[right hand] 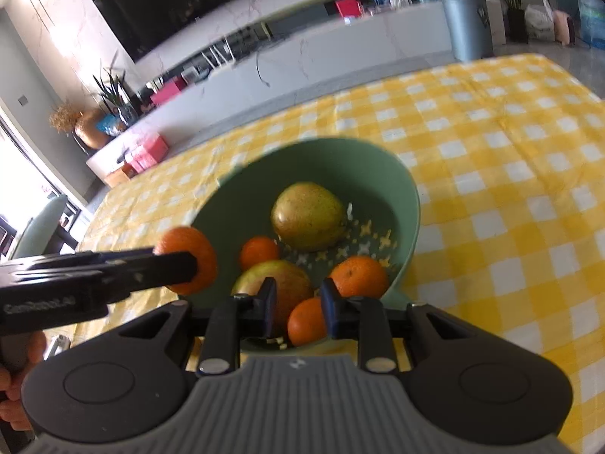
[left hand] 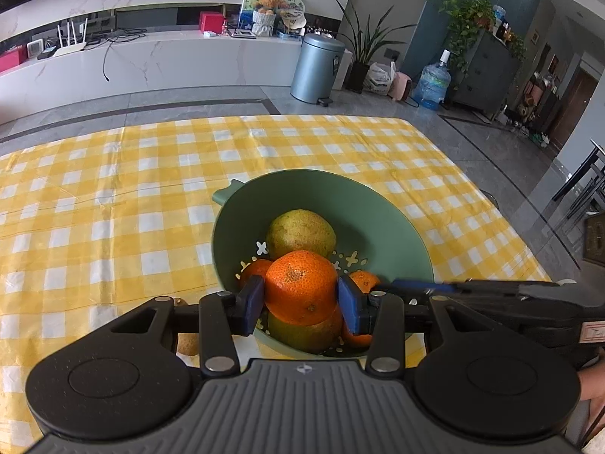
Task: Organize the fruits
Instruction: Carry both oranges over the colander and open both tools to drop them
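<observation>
Left gripper (left hand: 300, 300): blue pads clamped on a round orange mandarin (left hand: 301, 286), one pad on each side, fruit held just above the near rim of the green perforated plastic bowl (left hand: 397, 227).

Right gripper (right hand: 297, 304): jaws drawn close together, nothing gripped between them; its tips hang over the near edge of the bowl.

Bowl contents, right wrist view: one yellow-green pear (right hand: 307, 216) toward the far side, a second green-red pear (right hand: 280, 287) at the near side partly behind the right gripper's pads, and three small mandarins (right hand: 358, 277) scattered around them on the star-shaped drain holes.

The bowl stands on a yellow-and-white checked tablecloth (left hand: 113, 196).

Left wrist view only: a small brownish fruit (left hand: 188, 343) on the cloth just left of the bowl, mostly hidden by the gripper frame; kind cannot be told. The held mandarin covers much of the bowl's middle here.

Right wrist view only: the left gripper seen side-on at the bowl's left rim, and part of the hand (right hand: 17, 374) holding it. This view is blurred.
</observation>
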Demonstrator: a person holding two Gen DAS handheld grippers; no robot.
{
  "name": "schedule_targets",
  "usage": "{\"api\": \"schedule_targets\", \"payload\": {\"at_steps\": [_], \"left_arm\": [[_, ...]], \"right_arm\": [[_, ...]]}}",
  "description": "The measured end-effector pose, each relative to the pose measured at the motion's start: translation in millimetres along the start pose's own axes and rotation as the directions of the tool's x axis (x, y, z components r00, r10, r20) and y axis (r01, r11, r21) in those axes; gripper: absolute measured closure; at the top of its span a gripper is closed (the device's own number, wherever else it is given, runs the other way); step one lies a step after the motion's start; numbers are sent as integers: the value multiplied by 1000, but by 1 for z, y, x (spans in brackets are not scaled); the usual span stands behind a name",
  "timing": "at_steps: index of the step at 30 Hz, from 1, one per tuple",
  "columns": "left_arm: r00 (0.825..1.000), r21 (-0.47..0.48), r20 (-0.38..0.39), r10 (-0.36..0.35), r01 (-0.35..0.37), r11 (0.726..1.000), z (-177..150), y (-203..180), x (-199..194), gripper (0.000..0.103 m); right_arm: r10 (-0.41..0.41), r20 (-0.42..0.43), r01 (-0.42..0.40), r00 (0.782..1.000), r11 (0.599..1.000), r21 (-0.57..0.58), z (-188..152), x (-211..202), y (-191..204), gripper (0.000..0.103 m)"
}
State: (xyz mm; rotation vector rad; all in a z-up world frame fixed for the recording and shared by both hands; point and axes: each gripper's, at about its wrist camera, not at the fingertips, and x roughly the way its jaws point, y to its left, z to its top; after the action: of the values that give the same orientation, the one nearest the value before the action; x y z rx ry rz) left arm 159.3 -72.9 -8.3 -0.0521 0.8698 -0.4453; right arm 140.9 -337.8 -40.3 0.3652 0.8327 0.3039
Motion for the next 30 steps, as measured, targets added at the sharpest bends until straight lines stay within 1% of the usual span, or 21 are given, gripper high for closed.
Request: {"api": "schedule_targets", "payload": {"at_steps": [1,2,4,6,8,9,12,13,16,22,28,30], "left_arm": [[1000,2,-3,-5,5,1000,1,-1,2,55],[1000,5,-7,-10,10,1000,3,-2,4,55],[1000,11,-14,-17,17,1000,6,-5,9,55],[1000,18,-23,-22,22,1000,8,-10,16,55],[999,29,-32,-27,28,999,11,-15,24,55],[999,36,-37,-31,33,999,12,-17,27,55],[998,56,-53,-41,44,997,15,-26,40,55],[997,63,-58,-42,45,997,15,-27,44,55],[997,83,-72,-33,39,996,18,-31,56,55],[991,111,-130,-25,40,993,19,-35,80,55],[991,121,-136,-17,34,992,21,-37,87,54],[991,116,-135,-9,24,993,21,-35,87,48]], "right_arm": [[-8,31,8,999,1000,-3,1,-3,0,78],[-22,64,23,998,1000,-8,2,-7,0,72],[-66,131,70,989,997,-22,2,-13,0,68],[-116,199,127,973,991,-43,1,-18,0,67],[-150,262,168,953,985,-49,-1,-23,-3,60],[-164,288,185,943,982,-45,-1,-25,-5,59],[-182,339,204,923,978,-30,-4,-30,-12,59],[-187,351,210,918,977,-27,-5,-30,-14,57],[-188,368,211,911,977,-24,-9,-29,-18,52],[-202,344,205,917,978,28,-11,-18,-35,51],[-197,342,197,919,980,35,-14,-13,-39,51],[-196,343,198,919,980,30,-15,-12,-39,51]]}}
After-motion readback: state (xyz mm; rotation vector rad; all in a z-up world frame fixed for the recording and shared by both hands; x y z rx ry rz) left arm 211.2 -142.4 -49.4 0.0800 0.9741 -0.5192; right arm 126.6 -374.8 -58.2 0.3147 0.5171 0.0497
